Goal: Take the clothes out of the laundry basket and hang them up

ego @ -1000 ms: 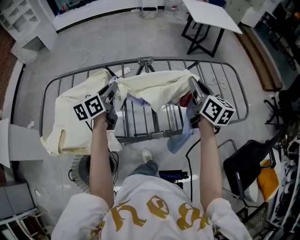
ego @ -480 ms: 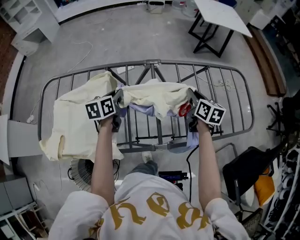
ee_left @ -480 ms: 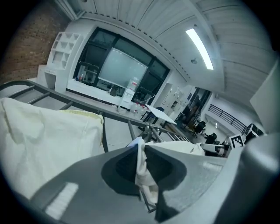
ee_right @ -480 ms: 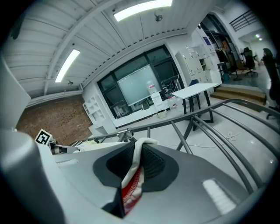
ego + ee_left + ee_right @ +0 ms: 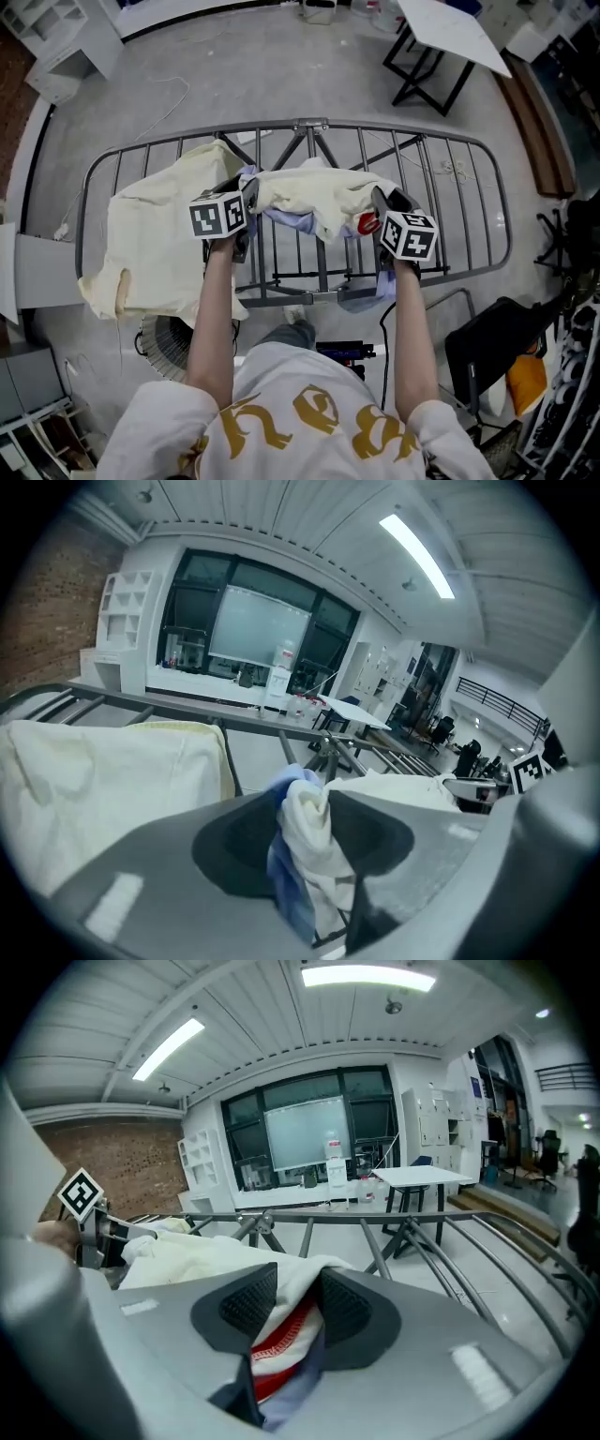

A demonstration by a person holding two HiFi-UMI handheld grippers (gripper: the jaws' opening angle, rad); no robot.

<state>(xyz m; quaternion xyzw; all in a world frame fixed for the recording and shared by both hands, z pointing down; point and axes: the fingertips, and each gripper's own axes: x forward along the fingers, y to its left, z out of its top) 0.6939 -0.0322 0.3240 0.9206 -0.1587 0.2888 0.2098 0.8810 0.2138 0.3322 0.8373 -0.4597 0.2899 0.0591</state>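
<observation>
Both the left gripper (image 5: 246, 208) and right gripper (image 5: 382, 214) clench bunched cream garment (image 5: 314, 192) edges above the drying rack (image 5: 469, 187), fabric stretched between them.

One person is showing in the head view, with two arms reaching forward and two grippers being held, a left gripper (image 5: 246, 190) and a right gripper (image 5: 385, 201). Each is carrying one marker cube, so two cubes are showing: the left cube (image 5: 218, 216) and the right cube (image 5: 409, 234). One drying rack (image 5: 309, 125) is standing in front. Two lots of cloth are lying over it: one cream sheet (image 5: 150, 234) and one bundle (image 5: 314, 192) mixing three colours, cream, blue and red; whether that bundle is one garment or several is not coming clear. One white table (image 5: 450, 28) and one white shelf unit (image 5: 52, 28) are standing beyond.
</observation>
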